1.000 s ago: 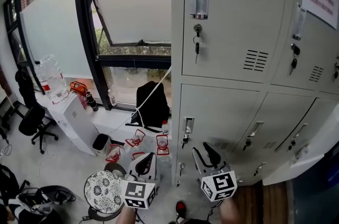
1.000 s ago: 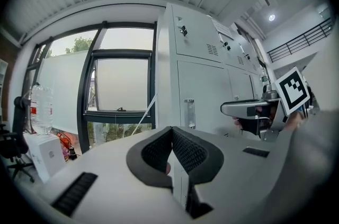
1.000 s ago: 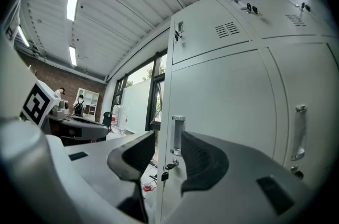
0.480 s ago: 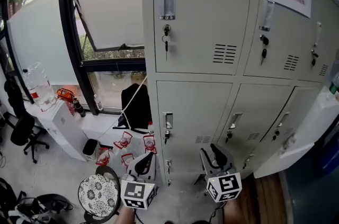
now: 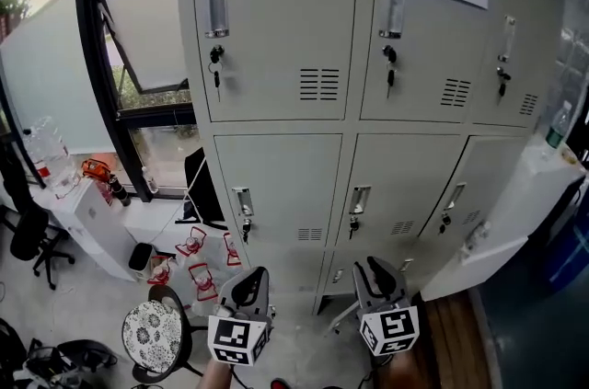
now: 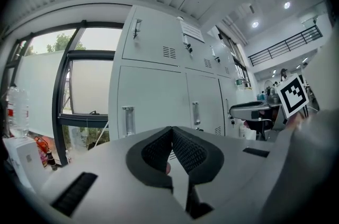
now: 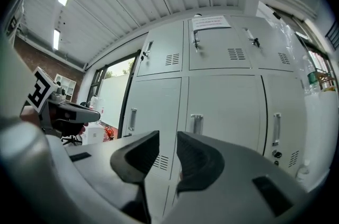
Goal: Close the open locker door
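Lockers (image 5: 276,56) of grey metal fill the head view, their doors flush and shut in three columns. The exception is the open locker door (image 5: 515,212) in the bottom row at the far right. It swings out toward the viewer, with its free edge low and to the left of its hinge side and its handle (image 5: 475,236) facing the room.

Both grippers hang low in front of the bottom row, well apart from each other and short of the metal. The left gripper (image 5: 247,279) has its fingers (image 6: 159,149) pressed together at the tips, with nothing between them. The right gripper (image 5: 373,268) sits left of the open door's free edge and clear of it. Its fingers (image 7: 198,159) are closing, with a narrow gap between them that is empty.

The floor (image 5: 304,350) between the grippers and the lockers is bare. A round patterned stool (image 5: 152,334) stands just beside the left gripper. Red wire frames (image 5: 193,258) lie near the bank's left corner, below the black window frame (image 5: 92,56).
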{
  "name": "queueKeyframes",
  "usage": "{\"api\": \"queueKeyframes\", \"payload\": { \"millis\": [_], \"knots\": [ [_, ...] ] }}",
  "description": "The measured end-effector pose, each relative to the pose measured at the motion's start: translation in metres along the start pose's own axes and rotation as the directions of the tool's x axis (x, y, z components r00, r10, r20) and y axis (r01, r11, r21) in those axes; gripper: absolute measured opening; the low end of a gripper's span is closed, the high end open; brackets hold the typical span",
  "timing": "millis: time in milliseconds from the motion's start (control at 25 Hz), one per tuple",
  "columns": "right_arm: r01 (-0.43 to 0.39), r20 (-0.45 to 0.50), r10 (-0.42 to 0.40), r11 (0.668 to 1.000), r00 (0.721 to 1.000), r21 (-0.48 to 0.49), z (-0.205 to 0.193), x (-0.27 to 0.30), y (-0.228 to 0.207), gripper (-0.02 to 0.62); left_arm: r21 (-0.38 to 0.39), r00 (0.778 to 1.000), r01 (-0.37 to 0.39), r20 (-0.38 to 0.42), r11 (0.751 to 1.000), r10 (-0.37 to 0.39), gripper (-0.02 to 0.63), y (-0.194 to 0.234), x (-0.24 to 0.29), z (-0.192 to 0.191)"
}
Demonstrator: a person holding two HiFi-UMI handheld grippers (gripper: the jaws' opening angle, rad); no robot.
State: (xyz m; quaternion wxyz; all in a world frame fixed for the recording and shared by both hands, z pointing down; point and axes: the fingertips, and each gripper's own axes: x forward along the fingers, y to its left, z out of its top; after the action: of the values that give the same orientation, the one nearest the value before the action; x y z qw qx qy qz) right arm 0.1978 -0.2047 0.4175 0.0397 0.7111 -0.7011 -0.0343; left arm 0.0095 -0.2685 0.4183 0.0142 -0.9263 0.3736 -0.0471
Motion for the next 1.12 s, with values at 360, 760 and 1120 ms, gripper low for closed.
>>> {"api": "queueKeyframes", "payload": {
  "millis": [360, 760, 1120],
  "knots": [
    [-0.023, -0.011, 0.023, 0.999, 1.000, -0.031, -0.014, -0.054, -0.038, 0.052, -0.001, 0.999, -0.030, -0.020, 1.000, 0.030, 0.021, -0.069, -0.011, -0.006],
    [-0.070, -0.017, 0.070, 0.998, 0.997, 0.000, -0.032, -0.100, -0.051, 0.025, 0.002, 0.998, -0.053, -0.046, 0.999, 0.053, 0.021, -0.121, -0.033, -0.023],
    [-0.090, 0.014, 0.090, 0.996, 0.996, 0.009, -0.026, -0.112, -0.051, 0.025, 0.012, 0.997, -0.058, -0.042, 0.998, 0.058, 0.021, -0.133, -0.040, -0.020]
  ]
}}
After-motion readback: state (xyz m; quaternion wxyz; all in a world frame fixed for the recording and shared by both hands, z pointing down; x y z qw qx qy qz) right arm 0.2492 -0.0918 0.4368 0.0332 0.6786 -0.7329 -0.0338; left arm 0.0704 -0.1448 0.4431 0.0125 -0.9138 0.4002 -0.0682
